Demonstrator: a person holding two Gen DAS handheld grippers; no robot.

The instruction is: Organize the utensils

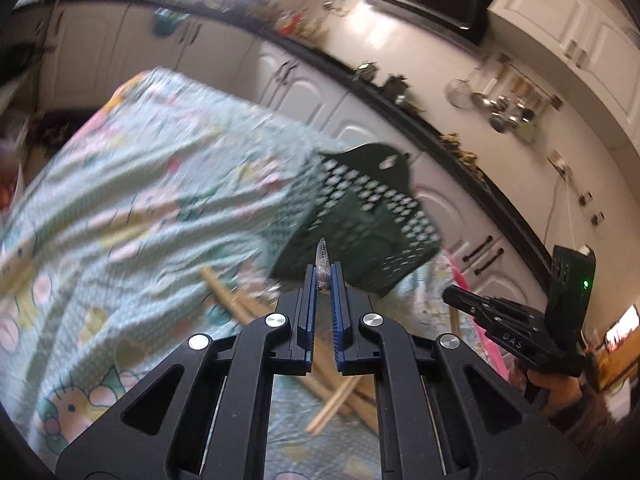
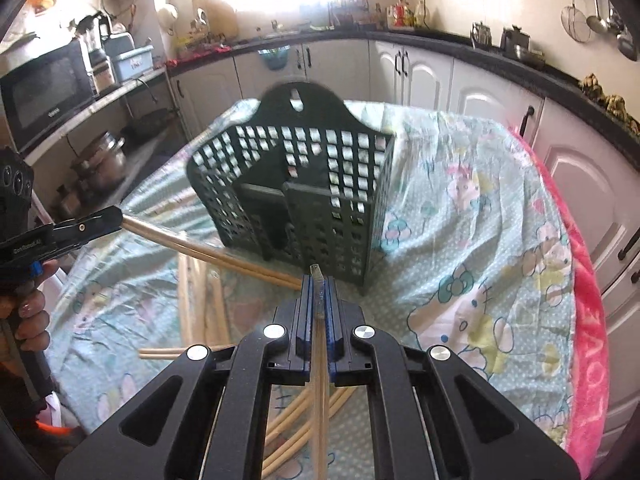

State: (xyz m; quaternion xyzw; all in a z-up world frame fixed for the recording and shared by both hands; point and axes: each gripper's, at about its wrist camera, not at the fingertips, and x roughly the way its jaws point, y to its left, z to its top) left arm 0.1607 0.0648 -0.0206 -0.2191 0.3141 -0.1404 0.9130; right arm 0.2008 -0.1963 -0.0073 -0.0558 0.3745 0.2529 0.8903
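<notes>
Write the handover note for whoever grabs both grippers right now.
Left gripper: shut on a wooden stick, lifted, pointing toward the basket.
Right gripper: shut on another stick, tip near the basket's front.
Green utensil basket: upright on the patterned tablecloth; no stick visible inside.
Loose sticks: still lying on the cloth in front of the basket.
Done: both sticks grasped.
Left: drop both into the basket, then gather the remaining ones.

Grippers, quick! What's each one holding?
Left gripper: shut on a wooden stick.
Right gripper: shut on another wooden stick.
</notes>
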